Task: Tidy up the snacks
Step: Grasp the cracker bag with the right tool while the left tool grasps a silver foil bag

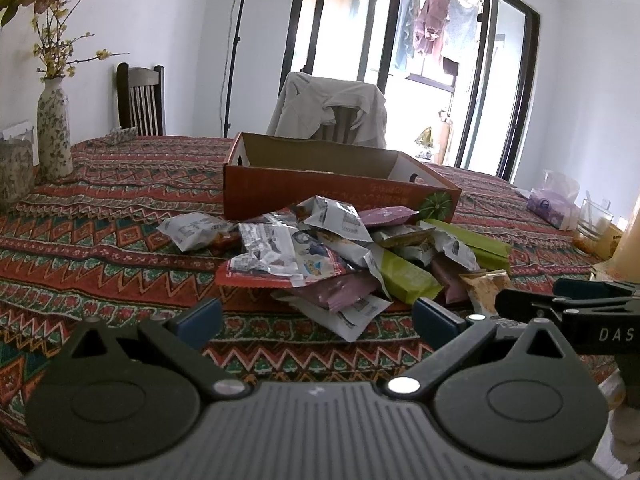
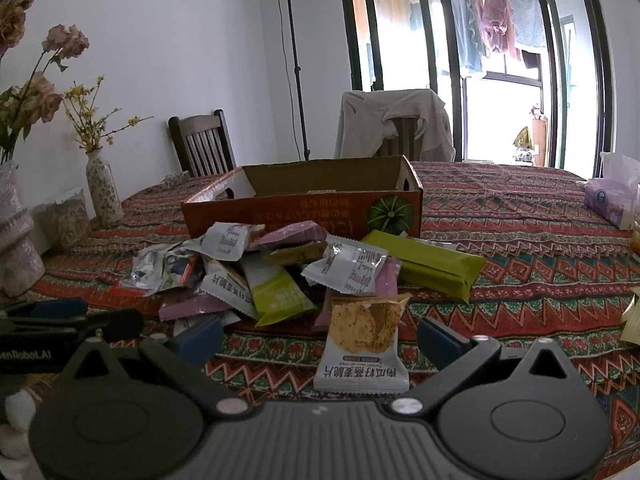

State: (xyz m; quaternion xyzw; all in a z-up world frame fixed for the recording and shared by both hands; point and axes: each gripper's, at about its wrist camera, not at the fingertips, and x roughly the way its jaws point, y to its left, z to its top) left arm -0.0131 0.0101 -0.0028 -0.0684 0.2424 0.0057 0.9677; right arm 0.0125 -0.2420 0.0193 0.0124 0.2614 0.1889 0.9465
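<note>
1. Destination: an open cardboard box [image 1: 340,190] with a green squash printed on its orange front stands on the surface [image 1: 100,240], which is covered by a patterned tablecloth. The box sits just behind the snack pile.
2. Box contents: only the upper inner walls are visible from both wrist views. A thin strip of something shows above the front wall; what it is cannot be determined. The box looks largely unfilled.
3. Snack pile [image 1: 352,256]: a loose heap of wrapped packets lies in front of the box, overlapping one another. It includes silver-white sachets, pink wrappers, 2 green bars and a long green packet [image 2: 428,266] at the right of the heap.
4. Separate item: an oat-crisp packet [image 2: 362,344] lies flat at the near edge of the heap, closest to the right gripper.
5. Left gripper [image 1: 316,316]: fingers are spread wide and hold nothing. It hovers at the near side of the pile, not touching any packet.
6. Right gripper [image 2: 320,338]: fingers are spread wide and hold nothing. The oat-crisp packet lies between and just ahead of the 2 fingers, not clamped.
7. Progress assessment: the task appears to be at or near its start. Nearly all visible snacks remain on the surface outside the box.
8. Remaining work, as judged: pick up each packet and place it in the box. The oat-crisp packet is the likeliest first pick for the right gripper.
</note>
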